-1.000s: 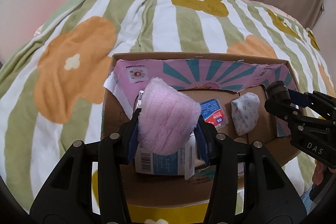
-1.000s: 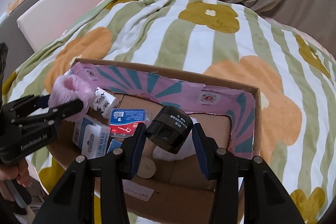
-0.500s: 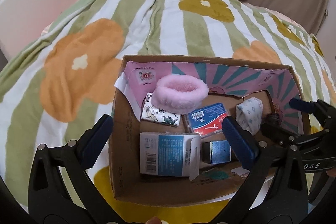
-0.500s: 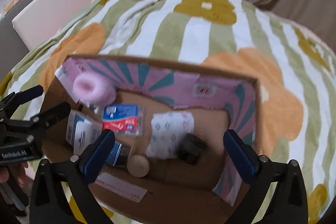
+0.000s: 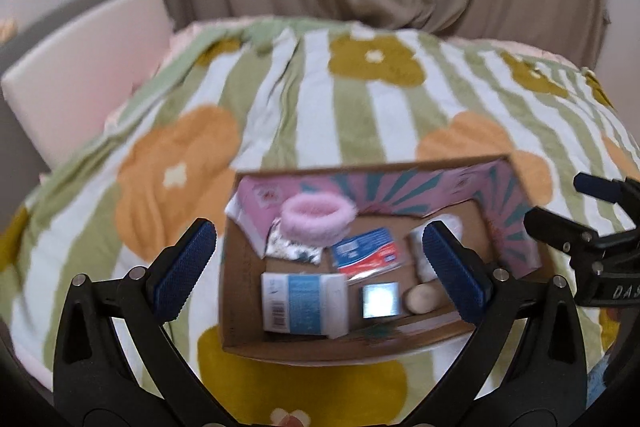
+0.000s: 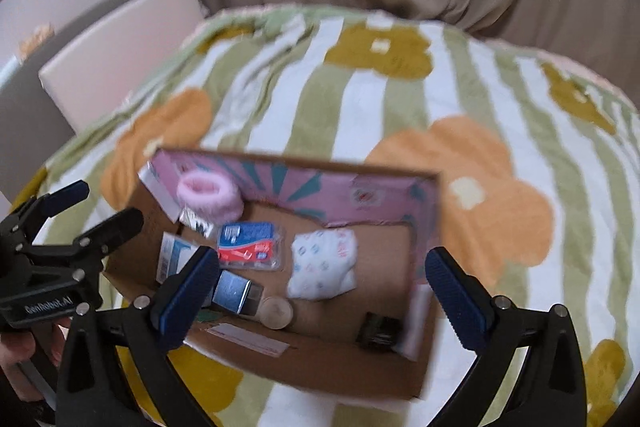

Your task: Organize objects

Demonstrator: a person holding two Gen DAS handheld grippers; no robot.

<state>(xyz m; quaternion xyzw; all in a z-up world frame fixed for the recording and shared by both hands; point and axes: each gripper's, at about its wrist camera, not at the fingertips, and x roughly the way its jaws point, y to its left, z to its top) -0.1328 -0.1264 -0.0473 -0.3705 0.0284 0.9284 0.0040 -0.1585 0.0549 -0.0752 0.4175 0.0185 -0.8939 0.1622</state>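
Both tongs, left [image 5: 318,259] and right [image 6: 320,287], hang spread and empty above the cardboard box [image 6: 304,355] on the flowered bed cover [image 6: 360,99], the pink fluffy band [image 5: 318,221] lying in its far left corner, the black cap [image 6: 378,331] near its right wall.

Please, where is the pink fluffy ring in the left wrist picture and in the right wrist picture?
Left wrist: the pink fluffy ring lies at the far left corner of the cardboard box, just left of picture centre.
Right wrist: the ring is left of centre, same far left corner.
Shared landmark: the blue and red packet lying near it.
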